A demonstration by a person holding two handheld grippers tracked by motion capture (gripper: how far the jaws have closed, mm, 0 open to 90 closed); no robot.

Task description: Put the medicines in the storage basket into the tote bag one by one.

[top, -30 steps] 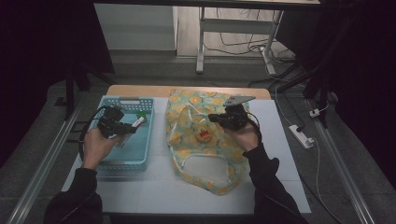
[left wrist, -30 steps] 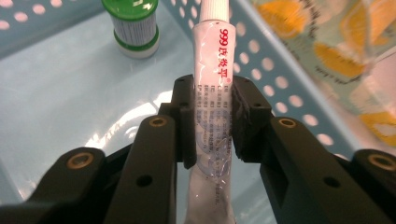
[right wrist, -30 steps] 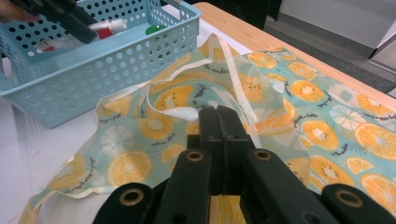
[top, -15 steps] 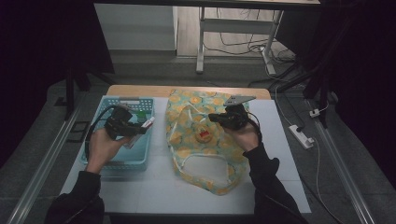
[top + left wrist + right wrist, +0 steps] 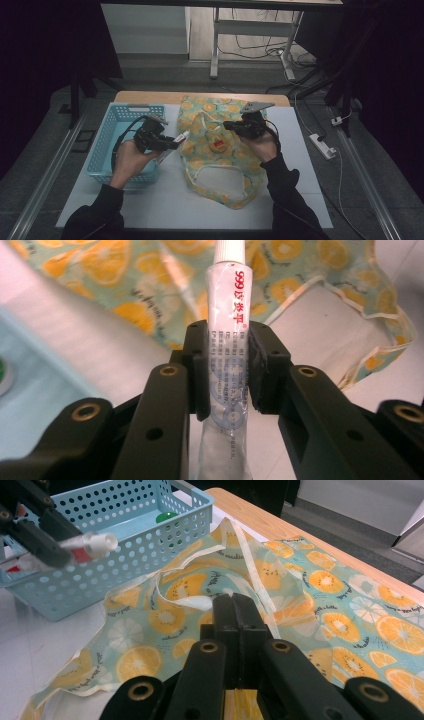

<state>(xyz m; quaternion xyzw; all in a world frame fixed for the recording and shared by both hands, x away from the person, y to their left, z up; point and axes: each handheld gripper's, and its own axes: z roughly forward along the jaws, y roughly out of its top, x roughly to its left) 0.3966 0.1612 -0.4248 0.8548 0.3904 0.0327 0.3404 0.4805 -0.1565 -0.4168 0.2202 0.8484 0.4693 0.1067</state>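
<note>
My left gripper is shut on a white tube with red print, which stands upright between the jaws. In the high view this gripper hovers at the right rim of a light blue basket, and the tube points its cap at a cloth bag printed with orange slices. My right gripper is over the bag's upper part. Its jaws are pressed together on the bag's fabric. A small red thing lies at the bag's mouth.
The basket holds a green item. The bag and the basket lie on a white tabletop with a wooden far edge. A power strip lies on the floor to the right. Table legs stand behind.
My left gripper has carried the tube rightwards and a little up, from over the basket to its right rim beside the bag. The right gripper has kept still.
</note>
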